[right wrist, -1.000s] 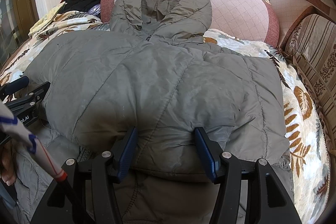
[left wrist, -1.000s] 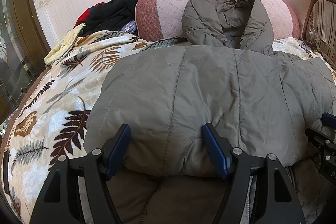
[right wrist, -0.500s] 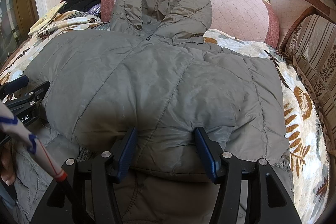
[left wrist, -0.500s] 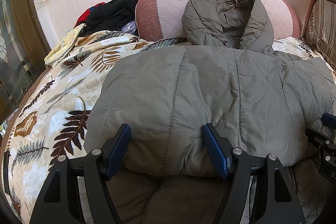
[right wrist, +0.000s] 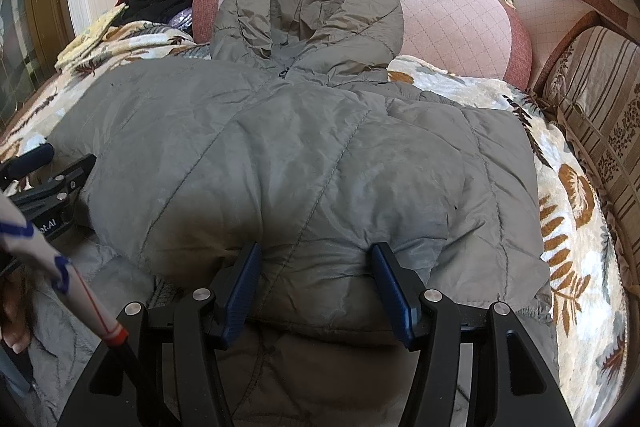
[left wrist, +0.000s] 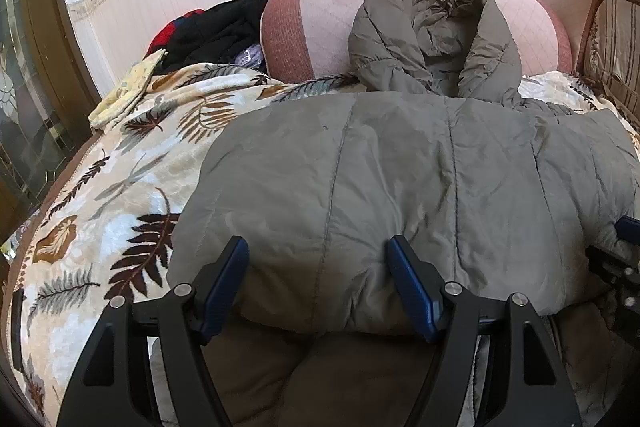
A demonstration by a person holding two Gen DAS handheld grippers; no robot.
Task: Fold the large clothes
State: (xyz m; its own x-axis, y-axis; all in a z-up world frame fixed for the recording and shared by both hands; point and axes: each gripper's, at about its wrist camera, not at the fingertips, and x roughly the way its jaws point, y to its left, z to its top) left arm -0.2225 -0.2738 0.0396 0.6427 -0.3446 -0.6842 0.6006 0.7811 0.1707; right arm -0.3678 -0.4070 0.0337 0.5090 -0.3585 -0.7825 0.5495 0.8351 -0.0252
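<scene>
A grey-green hooded puffer jacket lies on a leaf-print blanket, its lower part folded up over the body and its hood resting against a pink bolster. It also fills the right wrist view. My left gripper is open, its jaws standing wide on either side of the near fold edge. My right gripper is open in the same way at the fold edge further right. Each gripper shows at the edge of the other's view.
The leaf-print blanket covers the bed. A pink bolster lies at the back. Dark and red clothes are piled at the back left. A striped sofa cushion stands at the right. A wooden door frame is at the left.
</scene>
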